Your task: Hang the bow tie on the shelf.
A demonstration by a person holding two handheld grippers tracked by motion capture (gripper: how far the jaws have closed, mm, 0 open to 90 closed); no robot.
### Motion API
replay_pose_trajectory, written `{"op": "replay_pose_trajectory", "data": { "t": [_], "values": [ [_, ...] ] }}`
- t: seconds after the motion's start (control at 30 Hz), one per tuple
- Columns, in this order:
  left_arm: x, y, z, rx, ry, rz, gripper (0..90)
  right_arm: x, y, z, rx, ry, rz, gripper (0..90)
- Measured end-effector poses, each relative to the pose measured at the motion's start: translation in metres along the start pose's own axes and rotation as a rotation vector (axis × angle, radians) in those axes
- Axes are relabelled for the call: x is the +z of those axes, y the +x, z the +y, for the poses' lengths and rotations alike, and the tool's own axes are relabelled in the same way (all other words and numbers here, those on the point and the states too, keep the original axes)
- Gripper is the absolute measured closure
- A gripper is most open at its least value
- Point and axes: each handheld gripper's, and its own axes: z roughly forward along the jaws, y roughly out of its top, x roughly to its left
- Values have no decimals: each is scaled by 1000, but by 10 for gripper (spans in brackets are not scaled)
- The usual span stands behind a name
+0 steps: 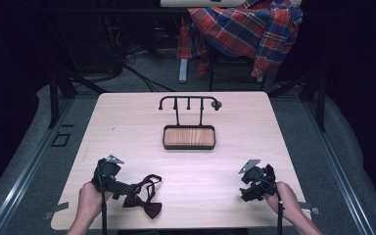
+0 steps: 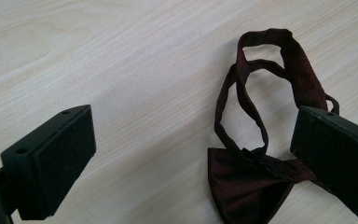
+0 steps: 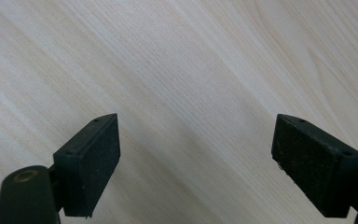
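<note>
High view above near edge, facing forward-down; gripper views close over table – shared wood top.

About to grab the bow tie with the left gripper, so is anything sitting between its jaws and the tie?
Nothing visible does. The left gripper stands open over bare table, and the bow tie already lies partly between its jaws, its strap loop free on the wood.

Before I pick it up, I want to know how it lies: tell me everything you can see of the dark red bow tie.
The dark red fabric bow tie lies flat on the pale wooden table, near its front edge. Its thin neck strap curls in loose loops away from the bow. The open left tool hovers around it; whether the jaw touches it I cannot tell.
</note>
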Motion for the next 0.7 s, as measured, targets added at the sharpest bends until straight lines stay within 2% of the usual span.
{"op": "replay_pose_trajectory", "data": {
  "t": [0.27,0.47,0.7],
  "values": [
    [5,-4,2,11,21,-6,2,0,1,0,-3,5,5,150],
    [7,-5,3,12,9,-8,2,1,2,0,-14,21,-3,150],
    [11,-7,6,29,0,-31,2,2,2,0,-14,28,-3,151]
  ]
}}
